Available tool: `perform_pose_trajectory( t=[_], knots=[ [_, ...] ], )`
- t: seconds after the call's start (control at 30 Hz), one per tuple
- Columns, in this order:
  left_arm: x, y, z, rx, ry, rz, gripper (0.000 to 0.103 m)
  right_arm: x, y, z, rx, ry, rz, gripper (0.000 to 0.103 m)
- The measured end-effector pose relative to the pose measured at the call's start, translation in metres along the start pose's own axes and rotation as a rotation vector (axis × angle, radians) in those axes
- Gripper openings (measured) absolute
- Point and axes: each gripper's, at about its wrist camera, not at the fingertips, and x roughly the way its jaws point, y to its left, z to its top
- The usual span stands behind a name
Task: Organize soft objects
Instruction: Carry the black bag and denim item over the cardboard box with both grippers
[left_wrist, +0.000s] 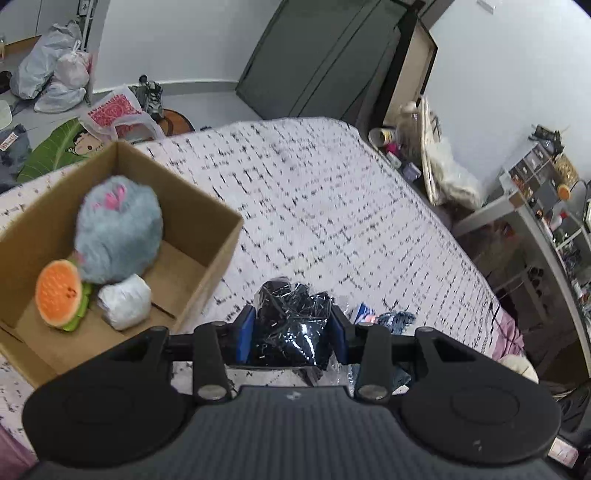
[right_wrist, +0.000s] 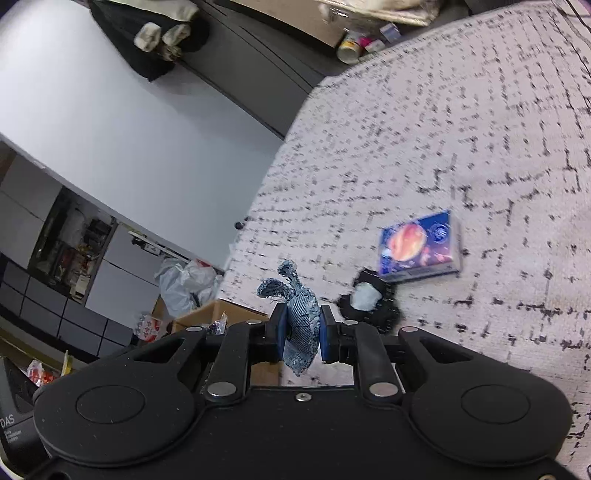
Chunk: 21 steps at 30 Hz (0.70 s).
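Left gripper clamped on black plastic-wrapped bundle, above bed beside cardboard box. Right gripper pinching denim scrap. Best lifted clear over box's rim before releasing.

- Cardboard box on bed, left side in left wrist view.
- In box: plush ball behind fruit toy and wrapped bundle.
- Right wrist view: flat carton on bed, small pouch just before it.
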Motion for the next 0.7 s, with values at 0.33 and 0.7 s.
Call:
perform_pose_trajectory(
  t=[0.33,0.7],
  knots=[
    [-0.037,0.022,0.018,-0.009,-0.071,0.041,0.041,-0.006,0.041,-0.008,-0.088,-0.008,0.070,0.018],
    [-0.069,0.055,0.032,-0.016,-0.097,0.121,0.041,-0.010,0.080,-0.022,-0.168,-0.026,0.110,0.018]
  ],
)
